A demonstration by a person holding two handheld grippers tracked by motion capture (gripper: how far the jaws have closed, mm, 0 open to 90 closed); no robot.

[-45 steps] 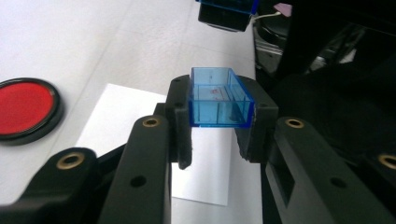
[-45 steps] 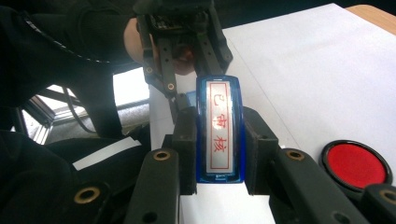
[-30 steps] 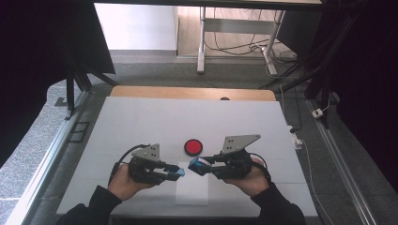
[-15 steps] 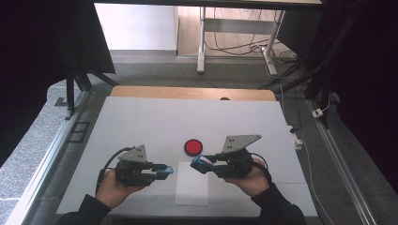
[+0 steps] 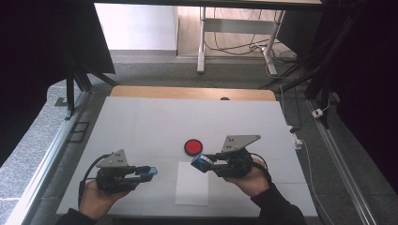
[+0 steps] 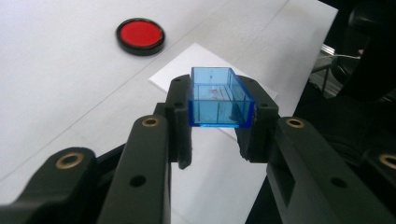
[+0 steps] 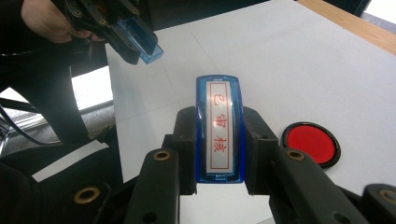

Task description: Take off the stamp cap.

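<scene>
My left gripper (image 5: pixel 148 172) is shut on a clear blue cap (image 6: pixel 219 97) and holds it above the table's front left. My right gripper (image 5: pixel 202 162) is shut on a blue stamp (image 7: pixel 219 128) whose white label carries red characters. It is held level above a white sheet of paper (image 5: pixel 192 185). The two grippers point at each other with a gap between them. The right gripper view has the cap (image 7: pixel 140 39) and the left gripper (image 7: pixel 122 35) at its upper left.
A round red ink pad (image 5: pixel 193 147) in a black rim lies on the white table (image 5: pixel 155 122), just behind the paper and close to the right gripper. A wooden strip (image 5: pixel 187 93) runs along the far edge. Dark frames stand at both sides.
The grippers were tip to tip a second ago. My left gripper has drawn away to the left with the blue cap, leaving the stamp in the right gripper, which has hardly moved.
</scene>
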